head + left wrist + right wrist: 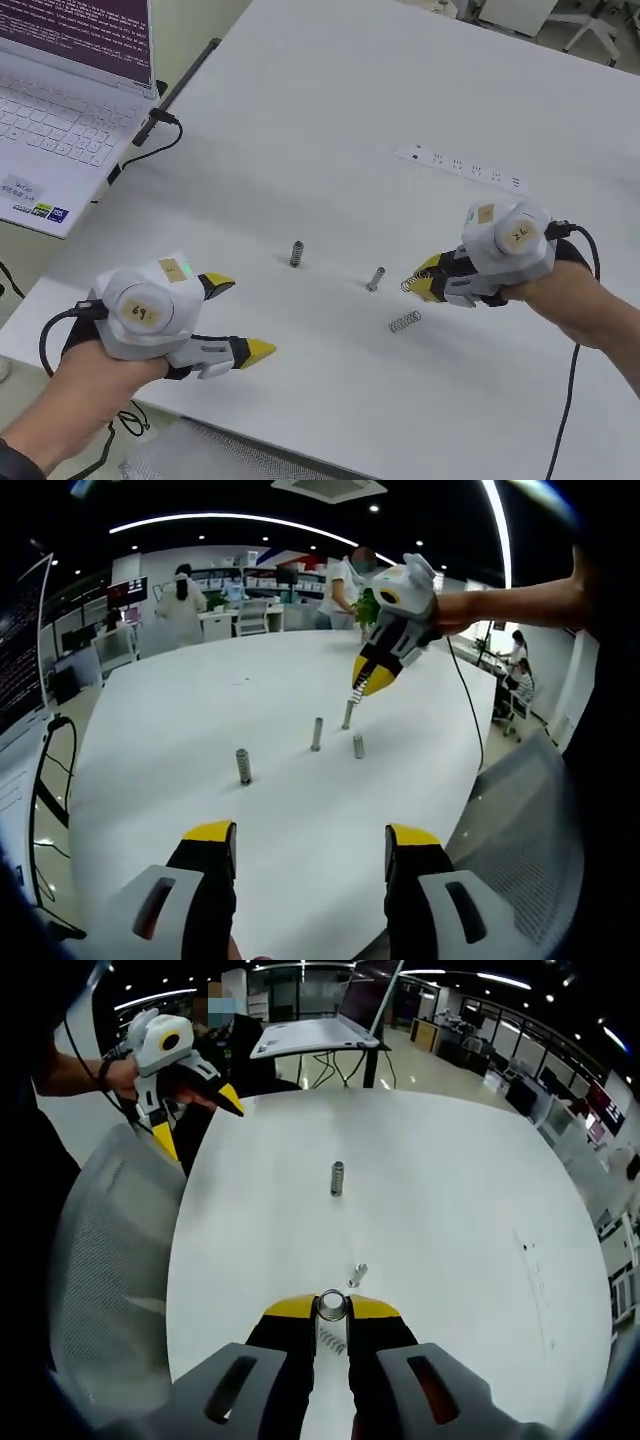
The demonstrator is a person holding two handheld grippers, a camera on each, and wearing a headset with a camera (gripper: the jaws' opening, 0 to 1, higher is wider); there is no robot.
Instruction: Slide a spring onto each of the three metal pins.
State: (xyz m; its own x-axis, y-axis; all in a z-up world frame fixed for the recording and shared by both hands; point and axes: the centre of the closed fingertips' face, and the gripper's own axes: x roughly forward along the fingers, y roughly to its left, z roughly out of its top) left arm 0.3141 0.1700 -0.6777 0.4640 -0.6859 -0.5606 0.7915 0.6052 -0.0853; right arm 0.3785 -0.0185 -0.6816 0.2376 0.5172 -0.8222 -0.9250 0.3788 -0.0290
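Note:
One metal pin wearing a spring stands mid-table. To its right stands a bare pin. A loose spring lies on the table in front of that pin. My right gripper is shut on another spring, held just right of the bare pin with its open end facing the pin. My left gripper hovers open near the front left edge, holding nothing.
A white laptop with a plugged-in cable sits at the far left. A white power strip lies at the back right. A grey mesh chair stands by the table's near edge. People stand in the room behind.

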